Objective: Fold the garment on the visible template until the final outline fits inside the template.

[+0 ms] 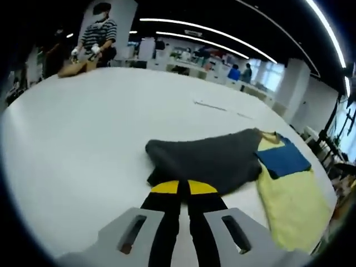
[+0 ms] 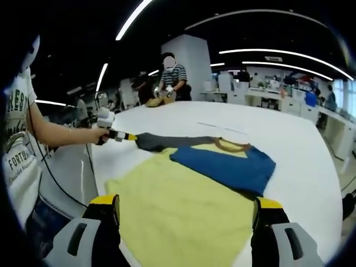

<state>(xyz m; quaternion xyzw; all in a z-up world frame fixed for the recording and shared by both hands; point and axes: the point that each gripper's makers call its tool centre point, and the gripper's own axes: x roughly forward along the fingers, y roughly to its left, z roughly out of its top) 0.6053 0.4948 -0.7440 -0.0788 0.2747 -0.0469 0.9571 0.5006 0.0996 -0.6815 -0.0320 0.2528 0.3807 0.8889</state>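
A garment lies flat on the white table [image 1: 83, 144], with a yellow body [image 2: 183, 206], a blue panel [image 2: 225, 164] near the collar and a grey sleeve [image 2: 167, 142]. In the left gripper view the grey sleeve [image 1: 206, 158] spreads just ahead of my left gripper [image 1: 183, 187], whose yellow-tipped jaws are shut on its near edge. The blue panel [image 1: 283, 158] and yellow body [image 1: 292, 203] lie to its right. From the right gripper view the left gripper [image 2: 132, 137] pinches the sleeve's drawn-out tip. My right gripper [image 2: 186, 201] stands wide open over the yellow hem, holding nothing.
A thin line [image 1: 210, 105] marks the table beyond the garment. At the far end a person in a striped shirt [image 2: 173, 75] handles a brown cloth [image 2: 158, 101]. The person holding the grippers [image 2: 22, 144] stands at the table's left edge. Desks fill the background.
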